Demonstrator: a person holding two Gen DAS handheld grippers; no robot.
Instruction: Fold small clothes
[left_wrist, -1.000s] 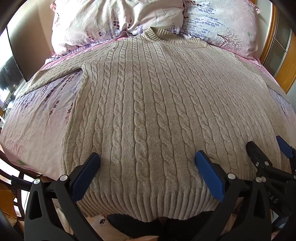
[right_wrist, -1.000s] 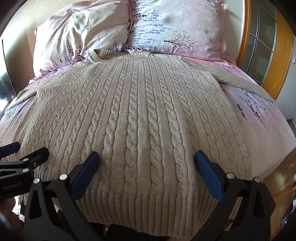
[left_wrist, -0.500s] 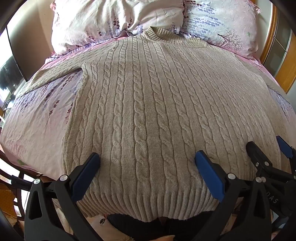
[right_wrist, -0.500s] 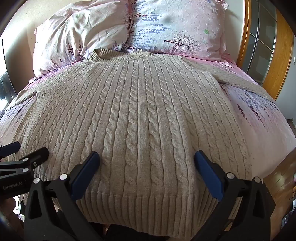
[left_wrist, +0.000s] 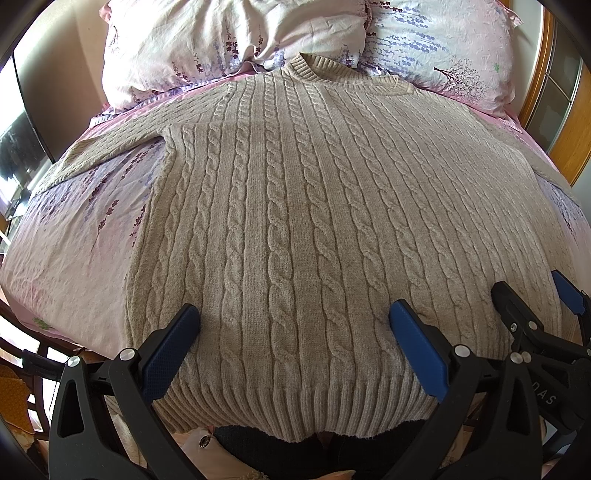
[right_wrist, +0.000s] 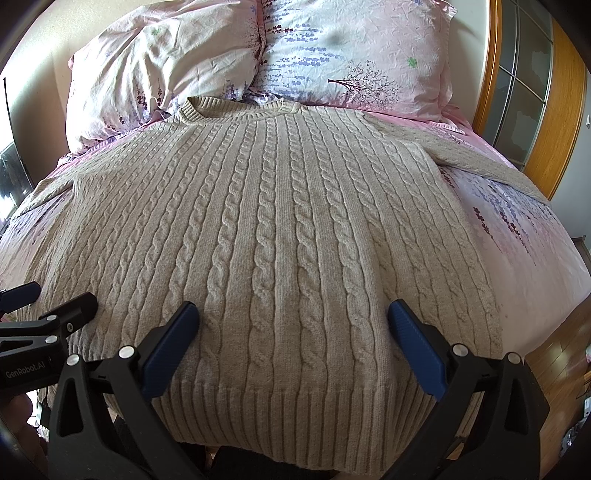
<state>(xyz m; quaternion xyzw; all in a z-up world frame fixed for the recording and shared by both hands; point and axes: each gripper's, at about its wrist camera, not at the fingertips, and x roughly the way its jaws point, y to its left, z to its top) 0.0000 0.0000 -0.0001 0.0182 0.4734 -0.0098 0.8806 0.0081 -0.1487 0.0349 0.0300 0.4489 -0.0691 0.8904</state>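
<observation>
A beige cable-knit sweater (left_wrist: 295, 206) lies flat and face up on the bed, collar toward the pillows, sleeves spread to both sides; it also fills the right wrist view (right_wrist: 280, 236). My left gripper (left_wrist: 293, 325) is open and empty, hovering over the ribbed hem (left_wrist: 295, 410) at its left part. My right gripper (right_wrist: 291, 321) is open and empty over the hem's right part. Each gripper shows at the edge of the other's view: the right gripper (left_wrist: 532, 291) and the left gripper (right_wrist: 55, 299).
Two floral pink pillows (left_wrist: 236, 40) (right_wrist: 354, 51) lie behind the collar. The pink floral sheet (left_wrist: 74, 236) shows beside the sweater. A wooden glass-paned door (right_wrist: 532, 96) stands to the right. Wooden floor (right_wrist: 554, 369) lies beyond the bed's right edge.
</observation>
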